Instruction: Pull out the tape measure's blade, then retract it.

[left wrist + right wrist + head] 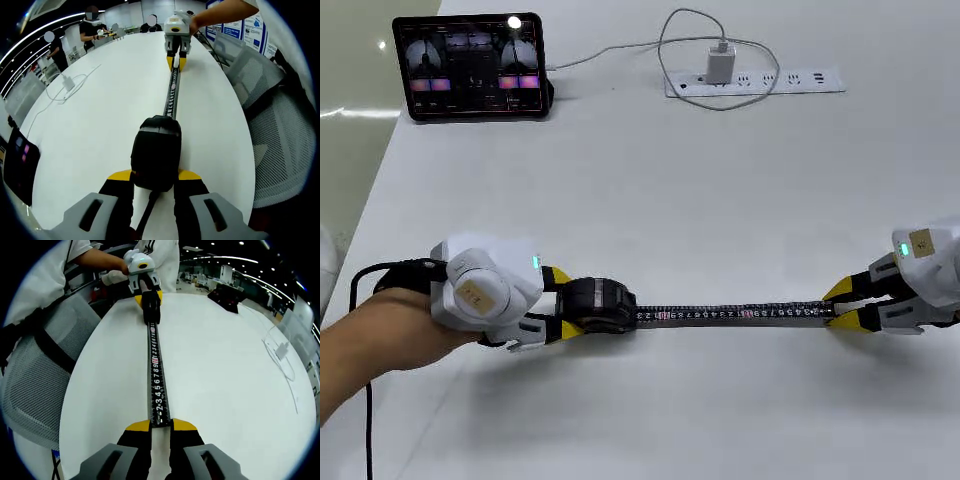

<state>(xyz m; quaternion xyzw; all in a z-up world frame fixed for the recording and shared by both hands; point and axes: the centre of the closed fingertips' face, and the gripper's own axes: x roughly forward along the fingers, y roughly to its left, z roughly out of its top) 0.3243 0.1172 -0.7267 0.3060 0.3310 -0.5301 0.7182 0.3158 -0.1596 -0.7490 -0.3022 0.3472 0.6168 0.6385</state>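
A black tape measure case rests on the white table, and my left gripper is shut on it. In the left gripper view the case sits between the yellow-tipped jaws. Its dark blade runs out flat to the right across the table. My right gripper is shut on the blade's end. The right gripper view has the blade stretching away from my jaws to the case and the left gripper. Far along the blade in the left gripper view stands the right gripper.
A tablet with a lit screen stands at the back left. A white power strip with a charger and looped cable lies at the back. A mesh chair stands beside the table's edge. People stand at the far end of the room.
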